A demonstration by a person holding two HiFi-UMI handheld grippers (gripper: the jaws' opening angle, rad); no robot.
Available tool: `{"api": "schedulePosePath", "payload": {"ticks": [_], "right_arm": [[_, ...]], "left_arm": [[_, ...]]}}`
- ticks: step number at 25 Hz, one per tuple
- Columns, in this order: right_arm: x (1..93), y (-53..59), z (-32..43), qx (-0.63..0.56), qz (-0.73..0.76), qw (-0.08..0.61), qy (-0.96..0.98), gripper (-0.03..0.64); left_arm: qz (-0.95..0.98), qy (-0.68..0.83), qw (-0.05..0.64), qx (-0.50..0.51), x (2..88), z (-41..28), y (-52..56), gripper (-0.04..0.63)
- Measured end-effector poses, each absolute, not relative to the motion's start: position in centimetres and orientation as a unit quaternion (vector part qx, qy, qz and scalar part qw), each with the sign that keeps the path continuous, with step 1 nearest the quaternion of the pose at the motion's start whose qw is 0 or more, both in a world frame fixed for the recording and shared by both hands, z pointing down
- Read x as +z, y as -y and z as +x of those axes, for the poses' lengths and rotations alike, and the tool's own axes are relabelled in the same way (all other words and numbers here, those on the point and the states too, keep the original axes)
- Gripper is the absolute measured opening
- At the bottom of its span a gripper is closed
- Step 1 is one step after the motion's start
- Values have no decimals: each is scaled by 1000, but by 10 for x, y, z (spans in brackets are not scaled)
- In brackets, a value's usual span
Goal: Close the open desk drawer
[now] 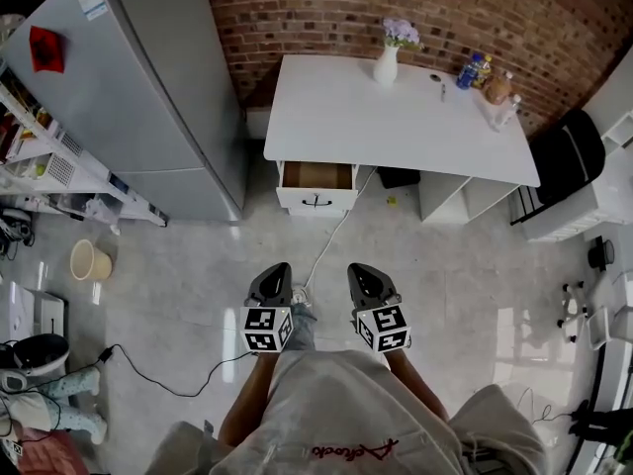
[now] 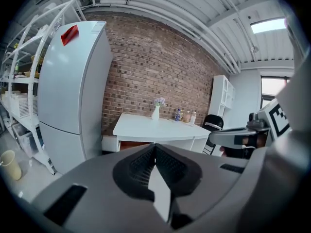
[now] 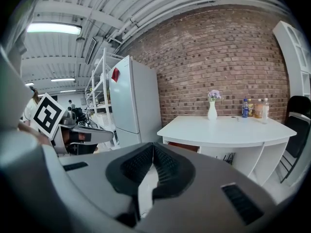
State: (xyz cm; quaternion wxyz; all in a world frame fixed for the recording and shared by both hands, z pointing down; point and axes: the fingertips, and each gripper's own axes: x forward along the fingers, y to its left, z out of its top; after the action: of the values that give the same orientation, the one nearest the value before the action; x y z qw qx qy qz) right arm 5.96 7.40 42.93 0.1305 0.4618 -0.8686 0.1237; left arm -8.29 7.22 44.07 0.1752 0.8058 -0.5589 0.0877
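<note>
The open drawer [image 1: 316, 178] juts from the left end of the white desk, just under the tabletop [image 1: 415, 127], its brown inside showing and a grey fridge [image 1: 148, 87] near on its left. The left gripper [image 1: 273, 270] and the right gripper [image 1: 362, 269] hang side by side over the floor [image 1: 178, 275], well apart from the drawer. The fingers of each are clenched together on nothing.

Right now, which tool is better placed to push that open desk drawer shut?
Left tool, marginally: the open drawer is under the desk's left end. The right tool is equally far back; both are shut.
</note>
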Motion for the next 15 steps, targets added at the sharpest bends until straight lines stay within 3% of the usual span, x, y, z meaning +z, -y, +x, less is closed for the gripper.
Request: {"api": "schedulePosePath", "payload": {"ticks": [15], "right_arm": [[407,65,7,119,504,129,846,18]], "left_arm": [[835,519,160,90,418,-135,76,12]]}}
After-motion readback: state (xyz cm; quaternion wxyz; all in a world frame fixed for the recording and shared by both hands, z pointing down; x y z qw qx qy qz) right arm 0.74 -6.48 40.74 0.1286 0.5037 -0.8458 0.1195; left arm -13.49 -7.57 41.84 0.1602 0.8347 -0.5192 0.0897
